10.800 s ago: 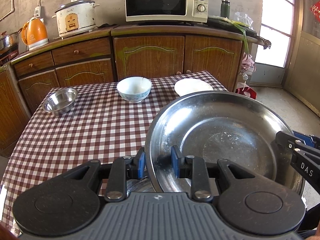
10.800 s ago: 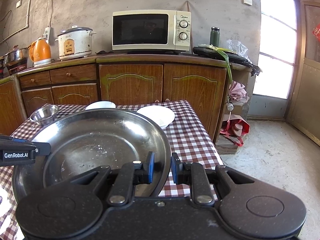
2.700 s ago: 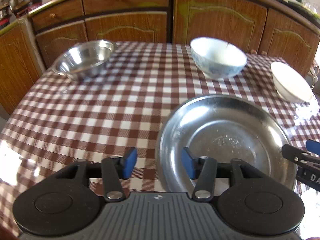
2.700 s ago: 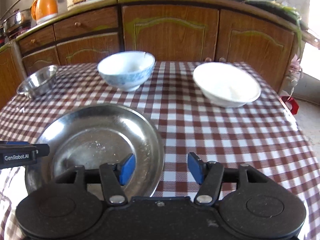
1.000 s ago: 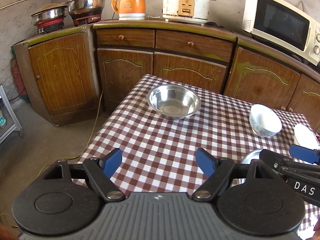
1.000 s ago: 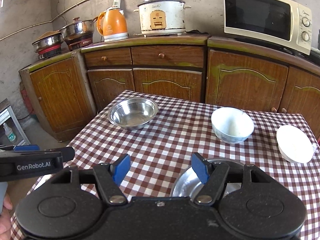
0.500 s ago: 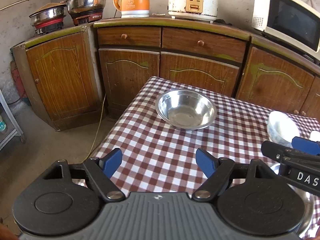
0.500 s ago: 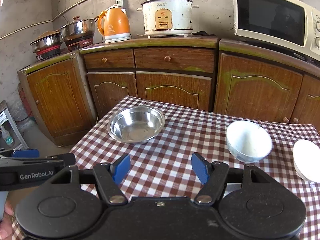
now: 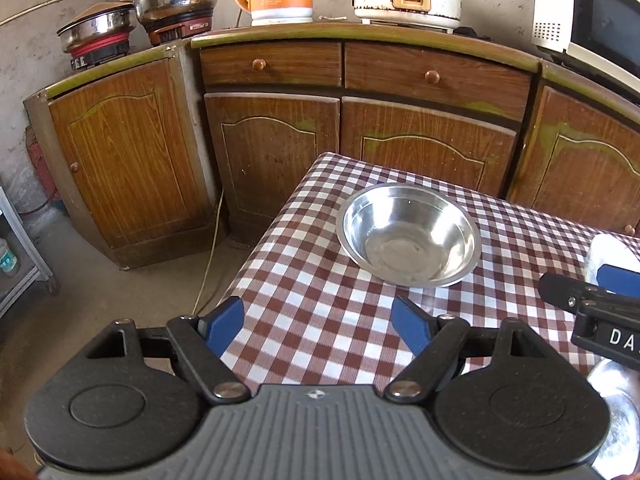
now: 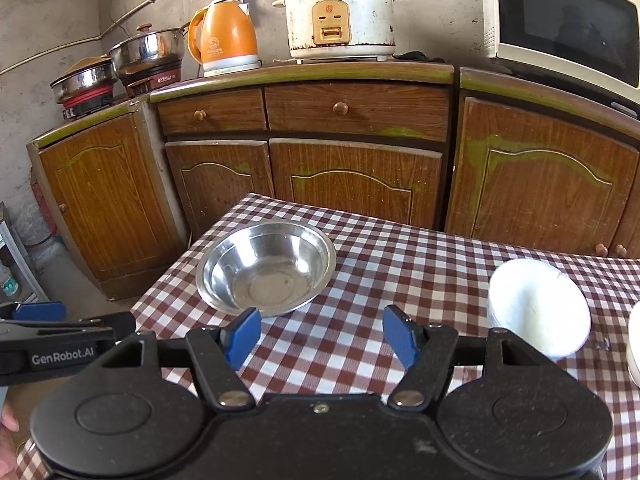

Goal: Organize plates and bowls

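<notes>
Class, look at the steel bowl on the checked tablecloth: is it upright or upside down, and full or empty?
Upright and empty: the steel bowl shows its open mouth upward, with its bare, shiny inside bottom visible in both views.

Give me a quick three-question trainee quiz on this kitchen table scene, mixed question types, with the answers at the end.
1. True or false: the left gripper holds the steel bowl.
2. What stands right of the orange kettle on the counter? A) rice cooker B) toaster C) blender
3. Fill in: the tablecloth pattern is ____.

Key: 1 false, both grippers are open and empty, right gripper too. 2 A, the rice cooker. 3 checked.
</notes>
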